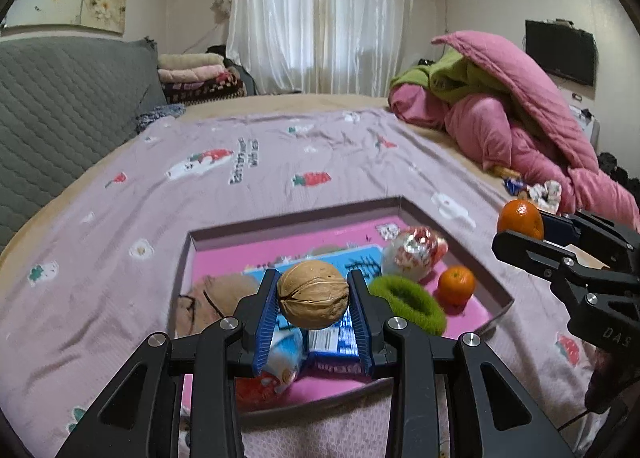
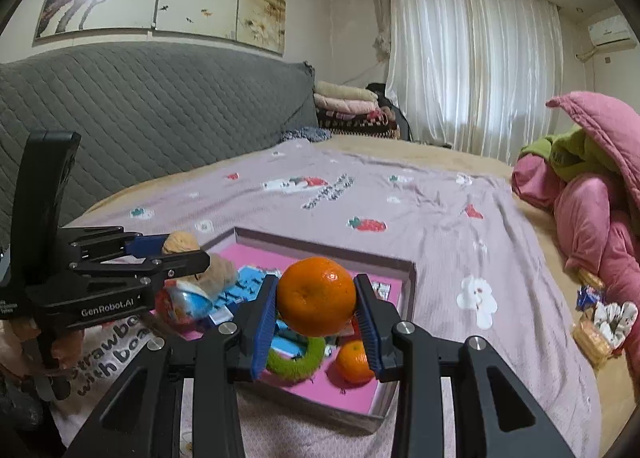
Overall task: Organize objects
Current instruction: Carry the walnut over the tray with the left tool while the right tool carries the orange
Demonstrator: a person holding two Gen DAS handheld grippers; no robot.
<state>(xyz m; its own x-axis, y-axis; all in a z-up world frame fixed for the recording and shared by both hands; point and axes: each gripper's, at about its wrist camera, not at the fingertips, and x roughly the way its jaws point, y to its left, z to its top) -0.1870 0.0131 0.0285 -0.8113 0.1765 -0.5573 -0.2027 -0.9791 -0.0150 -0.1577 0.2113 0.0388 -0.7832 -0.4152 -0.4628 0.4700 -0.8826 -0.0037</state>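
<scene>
Left claw [image 1: 313,300] clamps a wrinkled walnut [image 1: 313,295]; right claw [image 2: 316,300] clamps a round tangerine [image 2: 316,296].

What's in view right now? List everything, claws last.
walnut: one, tan, held in left claw above the box
orange: one, orange, held in right claw above the box
second orange: one, orange, lying in the box
green ring: one, fuzzy green, in the box beside the second orange
snack packets: several, mixed colours, in the box
box: one, shallow, pink inside, on the bedspread
bedspread: one, mauve with strawberry print
quilt: one heap, pink and green, far right
loose snacks: a few, by the quilt
left claw: shut on walnut
right claw: shut on orange
</scene>
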